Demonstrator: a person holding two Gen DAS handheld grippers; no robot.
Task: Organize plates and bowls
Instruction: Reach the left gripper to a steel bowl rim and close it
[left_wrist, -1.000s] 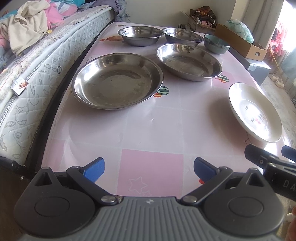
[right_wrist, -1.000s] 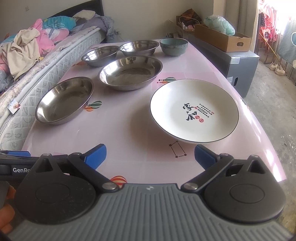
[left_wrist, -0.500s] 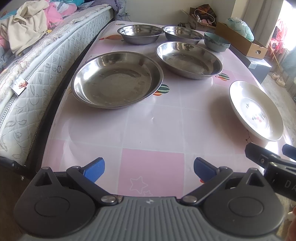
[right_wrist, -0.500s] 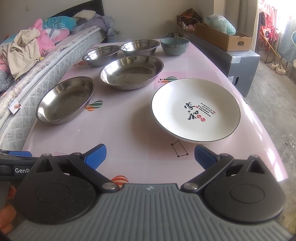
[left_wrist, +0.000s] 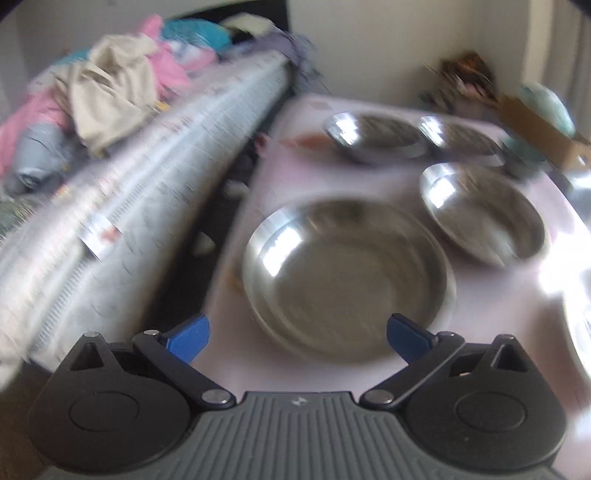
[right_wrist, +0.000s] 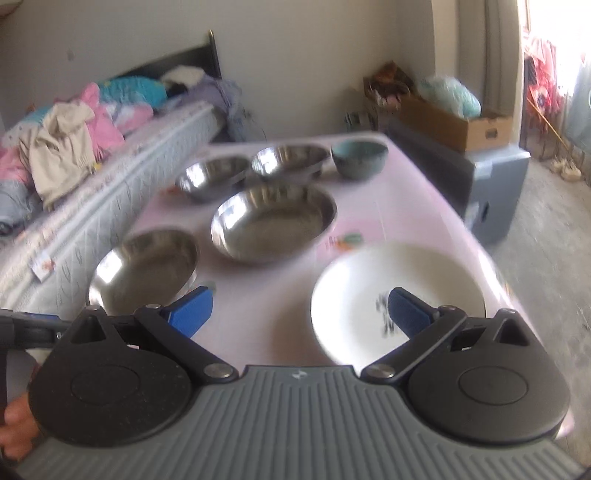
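On the pink table (right_wrist: 266, 317) lie two large steel plates, near left (left_wrist: 347, 277) (right_wrist: 144, 273) and middle (left_wrist: 484, 214) (right_wrist: 273, 221). Two smaller steel bowls (right_wrist: 214, 177) (right_wrist: 290, 160) and a teal bowl (right_wrist: 358, 158) stand at the far end. A white plate (right_wrist: 395, 295) lies near right. My left gripper (left_wrist: 297, 332) is open and empty, just before the near steel plate. My right gripper (right_wrist: 299, 310) is open and empty, its right finger over the white plate. Both views are blurred.
A mattress (left_wrist: 122, 206) with piled clothes (left_wrist: 110, 96) runs along the table's left side. A cardboard box (right_wrist: 458, 122) on a grey cabinet (right_wrist: 495, 192) stands right of the table. The left gripper's side (right_wrist: 26, 325) shows at the right wrist view's left edge.
Both grippers have moved forward and tilted up; the plates now sit closer to the fingers. The left view swung left toward the mattress. Both stay open.
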